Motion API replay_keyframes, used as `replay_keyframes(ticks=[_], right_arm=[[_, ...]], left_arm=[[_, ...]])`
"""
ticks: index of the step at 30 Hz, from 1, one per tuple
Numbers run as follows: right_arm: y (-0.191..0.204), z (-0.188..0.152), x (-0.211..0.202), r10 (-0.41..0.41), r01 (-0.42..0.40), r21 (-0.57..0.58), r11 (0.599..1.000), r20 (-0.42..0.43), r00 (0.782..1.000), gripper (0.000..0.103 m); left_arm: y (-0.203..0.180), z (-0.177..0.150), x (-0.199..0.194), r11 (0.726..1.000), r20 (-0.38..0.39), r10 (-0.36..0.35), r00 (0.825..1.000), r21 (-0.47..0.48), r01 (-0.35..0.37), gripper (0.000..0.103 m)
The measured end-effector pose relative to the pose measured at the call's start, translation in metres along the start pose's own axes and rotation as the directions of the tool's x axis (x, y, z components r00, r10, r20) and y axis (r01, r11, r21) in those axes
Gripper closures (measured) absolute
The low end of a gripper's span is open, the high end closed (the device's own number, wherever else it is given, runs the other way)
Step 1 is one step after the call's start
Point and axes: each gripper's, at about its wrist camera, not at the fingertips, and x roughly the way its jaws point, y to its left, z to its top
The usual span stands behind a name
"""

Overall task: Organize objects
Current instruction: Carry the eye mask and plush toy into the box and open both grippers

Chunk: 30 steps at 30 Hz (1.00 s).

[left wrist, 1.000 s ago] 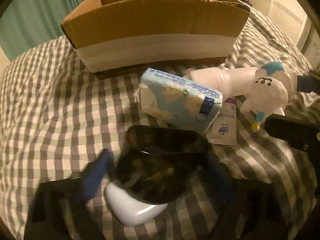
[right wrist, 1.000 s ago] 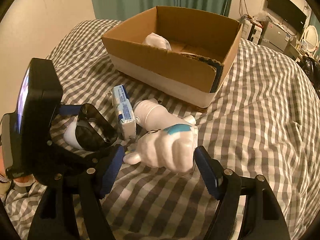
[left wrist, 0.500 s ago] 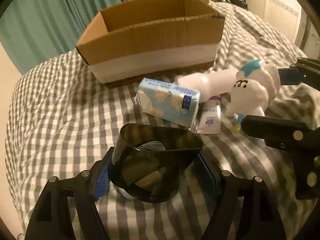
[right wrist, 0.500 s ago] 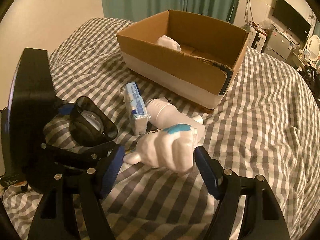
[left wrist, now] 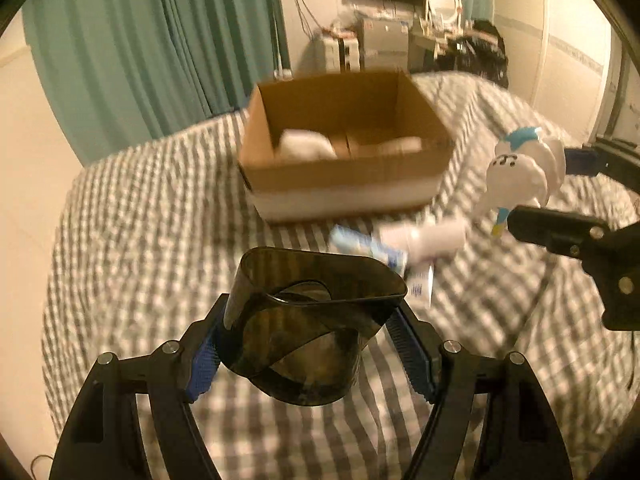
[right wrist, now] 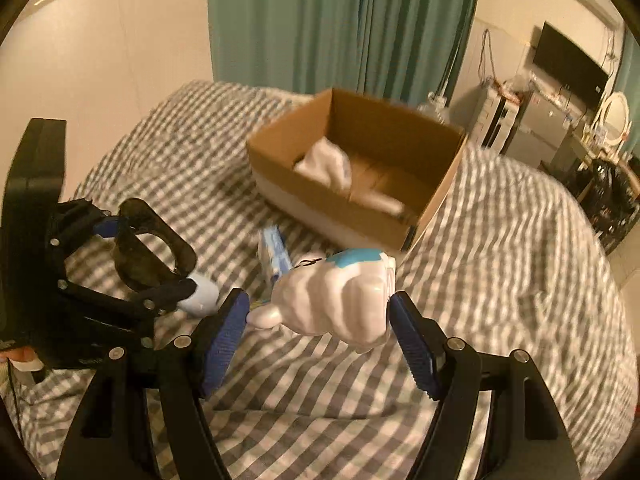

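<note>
Smoked plastic lid (left wrist: pixel 312 320), dark and translucent, clamped between the blue pads of the left gripper (left wrist: pixel 308 348) and carried clear of the checked bedcover (left wrist: pixel 120 240); white sheep figure (right wrist: pixel 340 300) with a blue patch, pinched likewise in the right gripper (right wrist: pixel 320 332), its snout towards the left pad; both tongs closed on their loads, neither load touching the bed.

Cardboard box (left wrist: pixel 344 148), open-topped, ahead of both tongs and well apart from them; a crumpled white item (right wrist: pixel 326 162) already lies inside at its left end, the right half of the floor bare.

Loose on the cover, between tongs and box: a blue tissue pack (right wrist: pixel 274 250), a white bottle (left wrist: pixel 424 236) on its side, and a small white rounded case (right wrist: pixel 200 294) just beside the left gripper; blur prevents finer reading of their labels.

Step in hand, as judged: carrying both items to the box. Done well, each load should travel above the near wall before descending; the lid should go in over the bare floor; the figure should follow to one side so the grippers do not meet; grip should be kept until each piece rests.
</note>
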Motion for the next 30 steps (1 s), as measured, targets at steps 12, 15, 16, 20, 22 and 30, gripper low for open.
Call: replay_keyframes(ticks=[12,15,16,20,22,30], right_arm=[[-0.026,0.101,-0.029,-0.033,0.035,-0.008,0.999,0.149,0.988,0.031],[-0.038,0.128,-0.016,-0.033,0.032,0.011,0.999,0.165,0.986,0.031],[-0.040,0.134,-0.012,-0.037,0.036,0.013,0.999,0.166,0.985,0.031],[-0.052,0.157,0.024,-0.054,0.052,0.018,0.999,0.155,0.986,0.031],[-0.058,0.163,0.043,-0.050,0.047,0.025,0.999,0.141,0.989,0.031],[-0.088,0.158,0.126,-0.025,0.020,0.077,0.997,0.066,0.998,0.031]], left_arm=[[0.041,0.121,-0.018,0.998,0.163,0.061,0.985,-0.014,-0.059,0.026],[0.044,0.149,-0.003,0.999,0.185,0.038,0.982,-0.017,-0.036,0.026],[0.044,0.160,0.007,1.000,0.195,0.017,0.981,-0.008,-0.015,0.025],[0.045,0.184,0.044,1.000,0.207,-0.004,0.978,0.016,0.000,0.026],[0.046,0.190,0.068,1.000,0.186,-0.025,0.982,0.023,0.021,0.026],[0.029,0.190,0.153,0.996,0.078,-0.018,0.997,0.089,0.011,0.026]])
